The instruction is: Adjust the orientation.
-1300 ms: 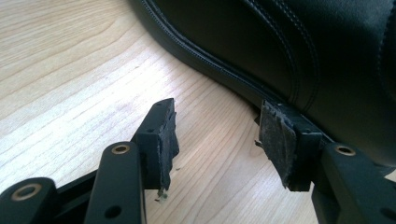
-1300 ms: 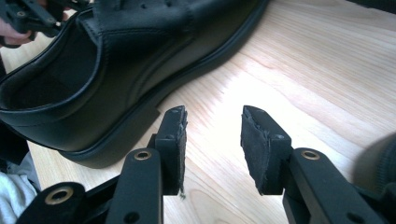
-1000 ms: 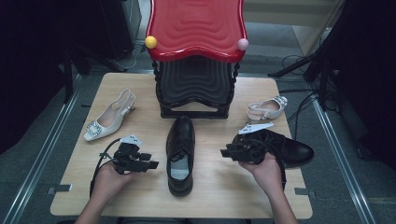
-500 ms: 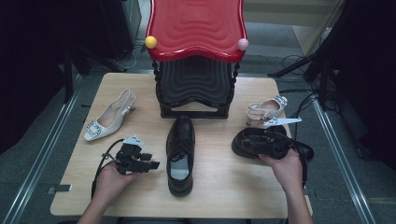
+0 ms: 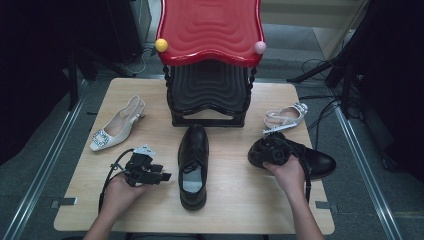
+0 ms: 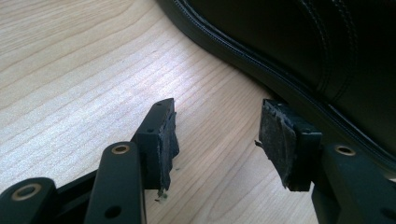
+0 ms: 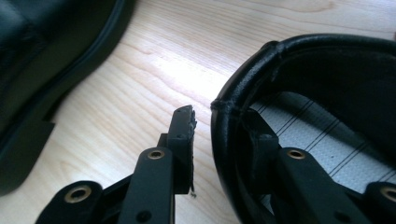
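Toe pointing away from me, a black leather shoe (image 5: 194, 165) lies in the middle of the wooden table (image 5: 235, 190). My left gripper (image 5: 162, 175) rests just left of it, open, with bare wood between the pads (image 6: 219, 109) and the shoe's side (image 6: 299, 56) close ahead. A second black shoe (image 5: 312, 161) lies at the right. My right gripper (image 5: 264, 152) is at its heel. One jaw is inside the shoe and one outside, astride the heel rim (image 7: 224, 116), with a small gap at the outer pad (image 7: 186, 128).
A white slingback heel (image 5: 117, 131) with a jewelled buckle lies at the left. A silver sandal (image 5: 285, 117) lies at the back right. A red-topped stand (image 5: 210, 30) over black stacked parts fills the back centre. Bare wood lies along the front edge.
My right hand has shifted right and its gripper has come around to the right shoe's heel, jaws now astride the rim. The left gripper has barely moved.
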### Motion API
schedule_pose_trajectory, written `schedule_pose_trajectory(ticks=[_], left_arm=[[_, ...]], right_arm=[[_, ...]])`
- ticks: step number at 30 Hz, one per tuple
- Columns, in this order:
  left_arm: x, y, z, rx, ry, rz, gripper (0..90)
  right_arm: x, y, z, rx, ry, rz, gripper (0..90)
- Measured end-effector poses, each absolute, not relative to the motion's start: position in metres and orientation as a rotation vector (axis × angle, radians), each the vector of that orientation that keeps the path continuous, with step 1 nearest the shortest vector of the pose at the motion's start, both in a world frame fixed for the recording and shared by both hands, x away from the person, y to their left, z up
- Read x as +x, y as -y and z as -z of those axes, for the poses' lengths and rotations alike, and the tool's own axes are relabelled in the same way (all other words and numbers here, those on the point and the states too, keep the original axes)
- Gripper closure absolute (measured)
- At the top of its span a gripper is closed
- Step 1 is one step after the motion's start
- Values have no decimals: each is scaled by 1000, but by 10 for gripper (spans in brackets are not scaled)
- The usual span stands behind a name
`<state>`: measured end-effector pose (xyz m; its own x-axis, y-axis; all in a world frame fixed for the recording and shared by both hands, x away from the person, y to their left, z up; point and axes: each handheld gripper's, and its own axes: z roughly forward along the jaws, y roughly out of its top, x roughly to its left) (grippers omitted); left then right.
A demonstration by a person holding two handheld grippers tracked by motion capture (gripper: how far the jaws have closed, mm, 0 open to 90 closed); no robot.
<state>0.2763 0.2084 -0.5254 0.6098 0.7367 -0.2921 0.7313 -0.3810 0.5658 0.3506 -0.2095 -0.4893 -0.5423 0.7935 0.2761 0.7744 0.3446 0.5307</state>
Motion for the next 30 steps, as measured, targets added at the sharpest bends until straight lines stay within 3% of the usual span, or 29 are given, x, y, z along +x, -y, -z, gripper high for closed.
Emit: schedule_pose_trajectory(ticks=[4, 11, 17, 30], left_arm=[[277, -208, 526, 2170, -1149, -12, 464], [275, -210, 523, 2143, -1142, -27, 465], [279, -214, 524, 2128, -1159, -21, 465], [286, -207, 522, 2156, -1129, -21, 467]], right_arm=[[350, 208, 491, 1526, -2516, -948, 779], [347, 212, 489, 1562, -2514, -970, 836], [334, 218, 476, 1495, -2549, -957, 851], [293, 189, 447, 1318, -2590, -810, 852]])
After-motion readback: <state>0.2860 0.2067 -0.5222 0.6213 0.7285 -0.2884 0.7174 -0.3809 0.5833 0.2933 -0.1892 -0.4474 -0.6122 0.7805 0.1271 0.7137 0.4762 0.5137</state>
